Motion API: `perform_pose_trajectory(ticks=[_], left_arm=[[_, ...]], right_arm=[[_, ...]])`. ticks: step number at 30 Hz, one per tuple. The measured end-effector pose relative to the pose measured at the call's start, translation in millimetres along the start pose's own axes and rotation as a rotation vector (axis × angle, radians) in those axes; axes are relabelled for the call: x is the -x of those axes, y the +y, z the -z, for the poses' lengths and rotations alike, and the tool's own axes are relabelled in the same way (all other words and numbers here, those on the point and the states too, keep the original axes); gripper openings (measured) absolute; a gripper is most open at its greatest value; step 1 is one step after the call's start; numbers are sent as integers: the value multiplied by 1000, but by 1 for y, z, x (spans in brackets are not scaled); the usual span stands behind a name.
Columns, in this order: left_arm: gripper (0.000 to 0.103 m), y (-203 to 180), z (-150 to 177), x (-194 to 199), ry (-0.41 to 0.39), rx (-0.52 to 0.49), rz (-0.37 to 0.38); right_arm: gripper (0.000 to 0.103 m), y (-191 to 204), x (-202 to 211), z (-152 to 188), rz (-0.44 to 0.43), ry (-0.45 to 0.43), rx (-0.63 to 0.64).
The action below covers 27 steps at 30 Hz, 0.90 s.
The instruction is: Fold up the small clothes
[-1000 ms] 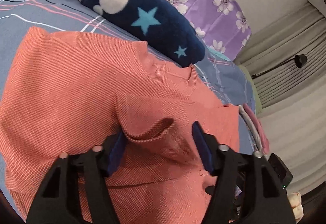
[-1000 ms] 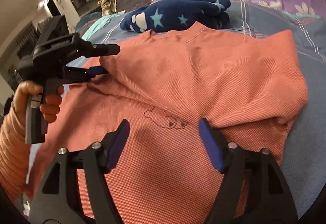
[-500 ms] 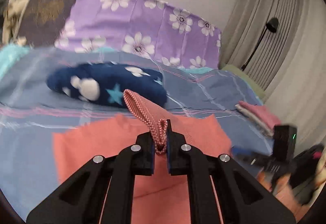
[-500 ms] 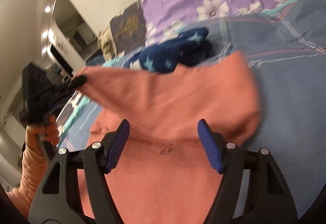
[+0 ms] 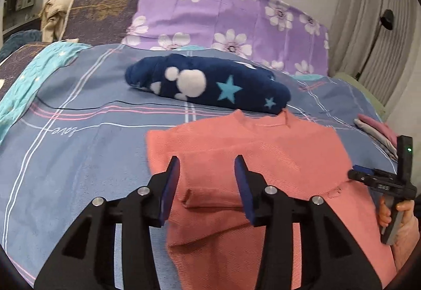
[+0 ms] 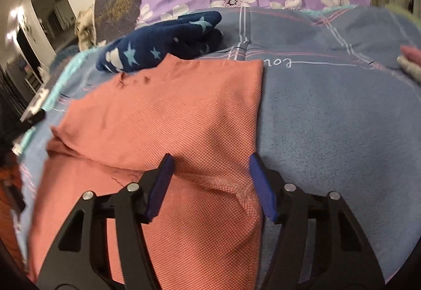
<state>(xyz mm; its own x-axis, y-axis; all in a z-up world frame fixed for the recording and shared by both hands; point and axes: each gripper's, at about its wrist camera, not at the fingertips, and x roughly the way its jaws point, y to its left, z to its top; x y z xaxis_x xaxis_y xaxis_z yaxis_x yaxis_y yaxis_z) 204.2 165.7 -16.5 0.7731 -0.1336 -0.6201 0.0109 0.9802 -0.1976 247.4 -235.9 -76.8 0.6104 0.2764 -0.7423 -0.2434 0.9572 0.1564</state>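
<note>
The shirt (image 5: 263,158) lies flat on the bed (image 5: 79,158), collar toward the navy blanket (image 5: 210,87), with one side and sleeve folded across the body so that a straight fold edge runs down the right side in the right wrist view. The left tool (image 5: 208,184) has just been opening; its jaws stand apart above the folded sleeve, with cloth below them but no pad pressing on it, which suggests the sleeve has been laid down and released. The right tool (image 6: 210,184) has just been closing partway; its jaws are apart and straddle the fold edge without gripping, probably positioned to hold the fold in place. The next fold likely needs the opposite side brought over.
</note>
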Motion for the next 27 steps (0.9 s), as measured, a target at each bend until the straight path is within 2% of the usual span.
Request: perform_pose_trajectory(ticks=[3,6,10,13,15,16,17,18,20,22,23,25,27], left_arm=[[43,-10,11,-16,46,-29,4],[43,-16,32,-45,162,-90,-87],[46,-19,34,-32,152,-124,-117],[52,-20,40,-24,169,-174,-179],[52,-20,42,-13,144,-193,-204],[52,-21,41,-7,118,-184,-188],[52,-23,37,1,76,-165,-142],[52,-25,33,3,54,-153,-109],[52,-32,25,3,23,-141,-35],[49,-41,22,-9,46,-157,3],[49,-46,24,-21,79,-172,-5],[51,-47,38,-56,201,-192,-64],[51,-52,41,-57,188,-210,-78]], right_arm=[[58,-9,-5,2,11,18,-29],[58,-9,-4,3,35,16,-20],[58,-5,-7,1,42,19,-15],[58,-4,-5,1,45,21,-18],[57,-8,5,1,78,-19,-64],[47,-13,16,-1,84,-74,-108],[31,-16,24,-3,62,-111,-125],[28,-17,35,-7,7,-157,-128],[28,-13,44,-13,-36,-192,-104],[28,-6,37,-13,-100,-161,-72],[28,-6,31,-11,-118,-134,-71],[27,-7,-4,-3,-38,24,-61],[26,-11,-10,0,-53,38,-65]])
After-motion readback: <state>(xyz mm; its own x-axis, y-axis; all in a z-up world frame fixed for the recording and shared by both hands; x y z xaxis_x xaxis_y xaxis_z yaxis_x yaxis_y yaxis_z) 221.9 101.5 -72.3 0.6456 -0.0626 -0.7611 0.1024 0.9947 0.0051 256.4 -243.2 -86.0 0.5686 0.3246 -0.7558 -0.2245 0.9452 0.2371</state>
